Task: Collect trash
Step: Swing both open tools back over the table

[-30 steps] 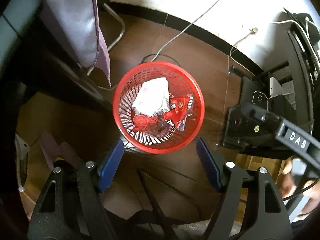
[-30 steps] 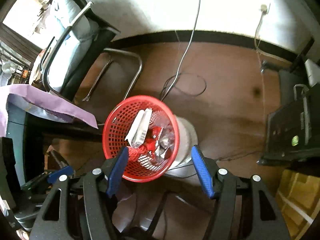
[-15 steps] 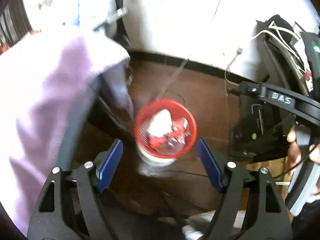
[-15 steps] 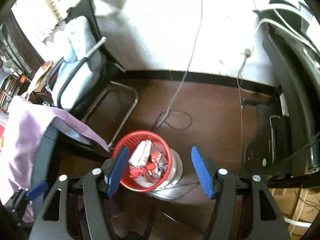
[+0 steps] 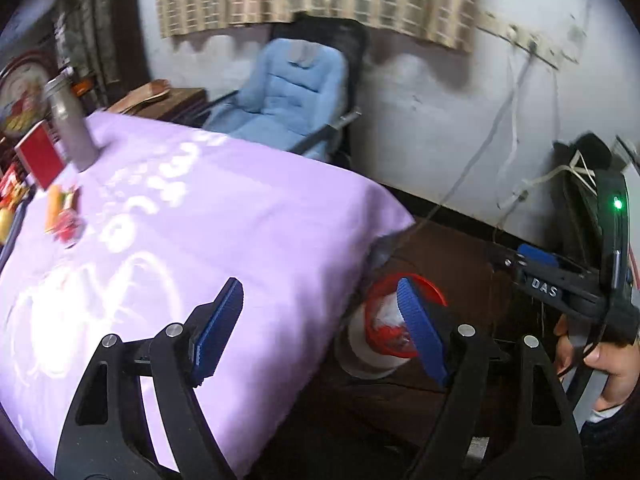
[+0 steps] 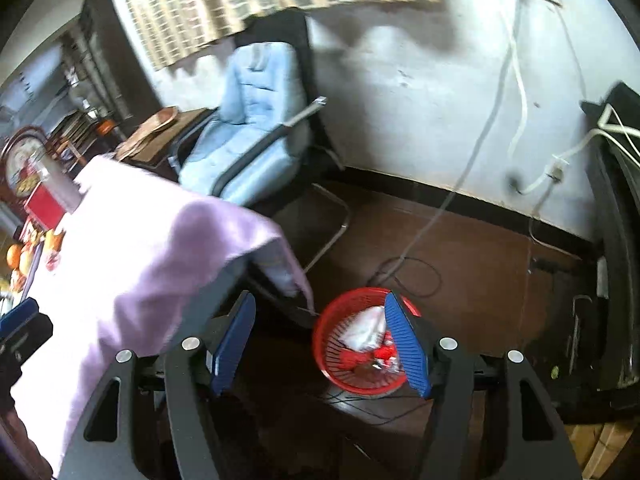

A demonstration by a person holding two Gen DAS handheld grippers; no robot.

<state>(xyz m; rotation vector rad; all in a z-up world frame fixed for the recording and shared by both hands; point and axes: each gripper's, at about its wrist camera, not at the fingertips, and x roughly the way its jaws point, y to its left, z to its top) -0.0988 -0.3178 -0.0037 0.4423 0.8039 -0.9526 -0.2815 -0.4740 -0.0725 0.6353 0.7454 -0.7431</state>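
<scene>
The red mesh basket [image 5: 376, 300] [image 6: 340, 344] stands on the brown floor beside the table, holding white paper [image 6: 364, 330] and red wrappers [image 6: 380, 356]. My left gripper [image 5: 318, 286] hangs high over the edge of the purple tablecloth [image 5: 200, 220], jaws opening, nothing between them. My right gripper [image 6: 320, 298] is open and empty, well above the basket. An orange and red wrapper [image 5: 60, 216] lies at the cloth's far left. A hand [image 5: 600, 360] holds the right gripper at the left wrist view's right edge.
A grey bottle [image 5: 70, 132] and a red box [image 5: 40, 158] stand on the table's far left. A blue padded chair [image 6: 248, 128] sits behind the table by the white wall. Cables [image 6: 412, 276] lie on the floor; black equipment [image 6: 616, 240] fills the right side.
Both grippers have risen away from the basket and tilted up. The basket has shrunk toward the bottom of both views; the table top, chair and wall have come into sight.
</scene>
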